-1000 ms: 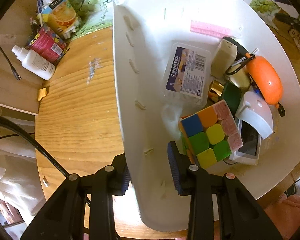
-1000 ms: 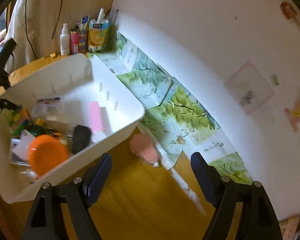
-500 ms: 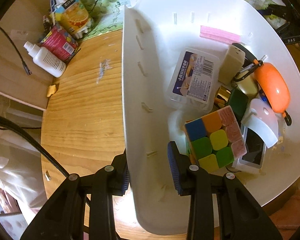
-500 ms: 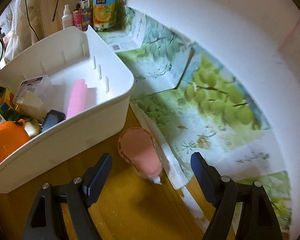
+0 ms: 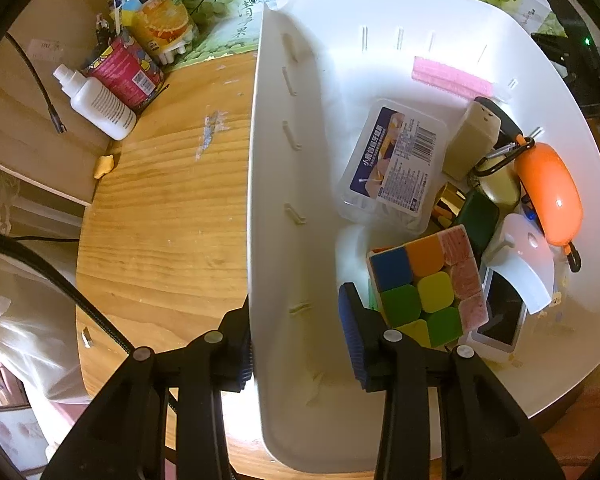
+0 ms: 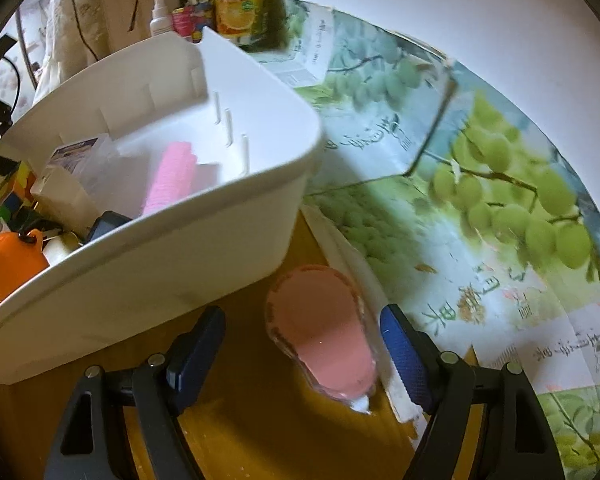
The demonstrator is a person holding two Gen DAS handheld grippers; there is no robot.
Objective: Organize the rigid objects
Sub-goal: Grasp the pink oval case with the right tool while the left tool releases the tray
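Note:
A white plastic bin (image 5: 260,160) stands on the wooden table, holding a colour cube (image 5: 424,288), a clear labelled box (image 5: 396,164), an orange case (image 5: 548,196), a pink strip (image 5: 452,78) and other small items. My left gripper (image 5: 294,312) straddles the bin's left wall, one finger outside and one inside beside the cube. Its jaws are opening, and the inner pad stands off the wall. A pink wrapped item (image 6: 324,332) lies on the table beside the bin (image 6: 160,272). My right gripper (image 6: 300,328) is around it, jaws closing, pads not touching it.
A juice carton (image 5: 160,20), a red can (image 5: 124,72) and a white bottle (image 5: 96,104) stand at the table's back left corner. Grape-printed paper (image 6: 480,200) covers the table to the right of the pink item, against the white wall. A black cable (image 5: 60,280) crosses at left.
My right gripper has come down over the pink item and its jaws have narrowed. The left gripper has rolled a little and its jaws stand slightly wider on the bin wall.

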